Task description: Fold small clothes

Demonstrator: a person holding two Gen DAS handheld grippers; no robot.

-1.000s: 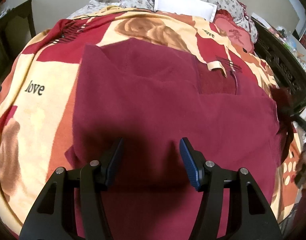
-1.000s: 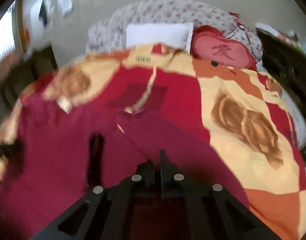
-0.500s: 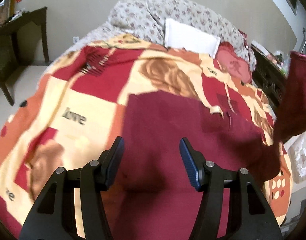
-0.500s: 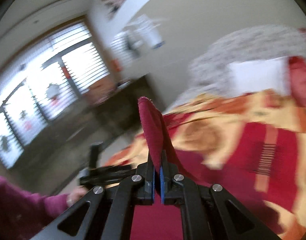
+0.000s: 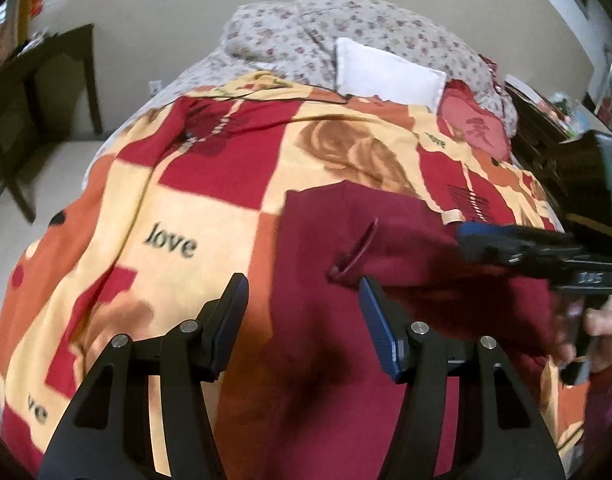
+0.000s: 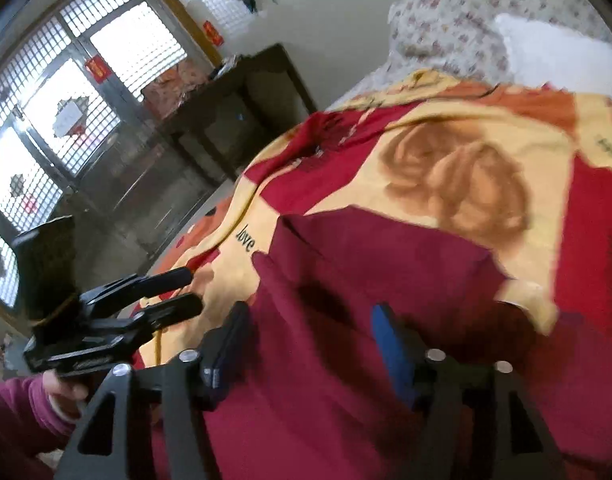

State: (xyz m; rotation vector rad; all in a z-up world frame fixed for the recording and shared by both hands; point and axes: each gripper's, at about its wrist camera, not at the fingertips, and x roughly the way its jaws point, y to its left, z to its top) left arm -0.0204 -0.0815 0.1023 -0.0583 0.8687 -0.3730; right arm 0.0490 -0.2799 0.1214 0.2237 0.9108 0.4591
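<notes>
Garment [image 5: 385, 320], dark red, lay on the bedspread [image 5: 210, 208] at about five o'clock; right gripper [image 6: 309, 344] had just opened, letting go the flap it had carried over; left gripper [image 5: 302, 320] stood apart, empty; fold probably laid, though blurred.

Each hand-held gripper [image 5: 304, 312] [image 6: 307, 334] is black with silver screws, one black finger and one blue finger [image 5: 379, 334], and the person wears a purple sleeve [image 6: 14, 412].
</notes>
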